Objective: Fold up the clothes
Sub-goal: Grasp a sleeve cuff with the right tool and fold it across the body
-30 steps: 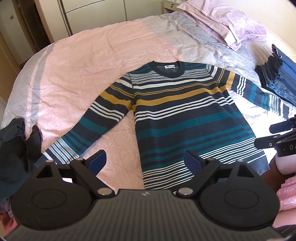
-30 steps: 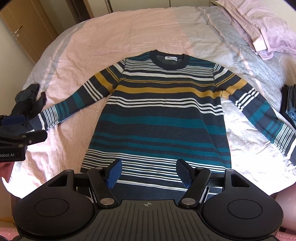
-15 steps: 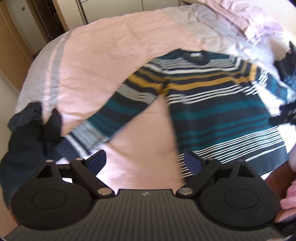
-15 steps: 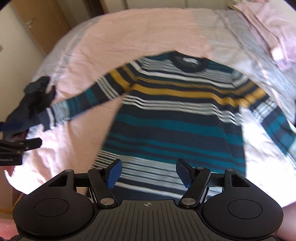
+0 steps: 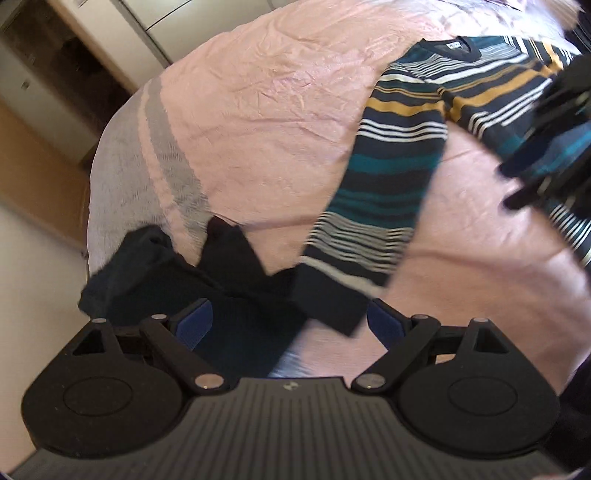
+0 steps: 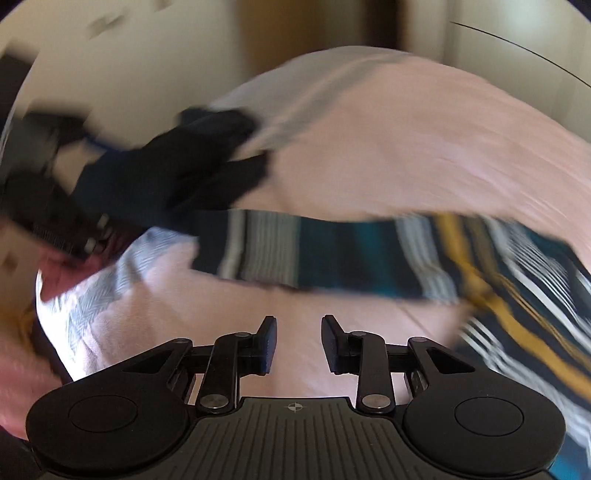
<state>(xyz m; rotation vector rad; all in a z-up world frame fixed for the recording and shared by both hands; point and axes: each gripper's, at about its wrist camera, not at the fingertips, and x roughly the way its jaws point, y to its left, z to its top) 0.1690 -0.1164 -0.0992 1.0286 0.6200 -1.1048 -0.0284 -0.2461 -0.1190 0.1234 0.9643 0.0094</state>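
Observation:
A striped sweater point(image 5: 391, 173) in navy, teal, white and mustard lies flat on the pink bedspread point(image 5: 266, 122). Its left sleeve cuff point(image 5: 328, 299) lies just ahead of my left gripper point(image 5: 290, 319), which is open, with the cuff between its blue pads. The same sleeve point(image 6: 314, 251) crosses the right wrist view, blurred. My right gripper point(image 6: 298, 339) is open but narrowed, over bare bedspread, short of the sleeve. The right gripper also shows at the left view's right edge point(image 5: 550, 144).
A dark crumpled garment point(image 5: 177, 269) lies at the bed's left edge beside the cuff; it also shows in the right wrist view point(image 6: 173, 173). Wardrobe doors point(image 5: 173, 22) and a wooden floor point(image 5: 33, 177) lie beyond the bed.
Both grippers swung left from the sweater's hem to its left sleeve. The left one now sits at the cuff. The right gripper's jaws have narrowed. The right view is motion-blurred.

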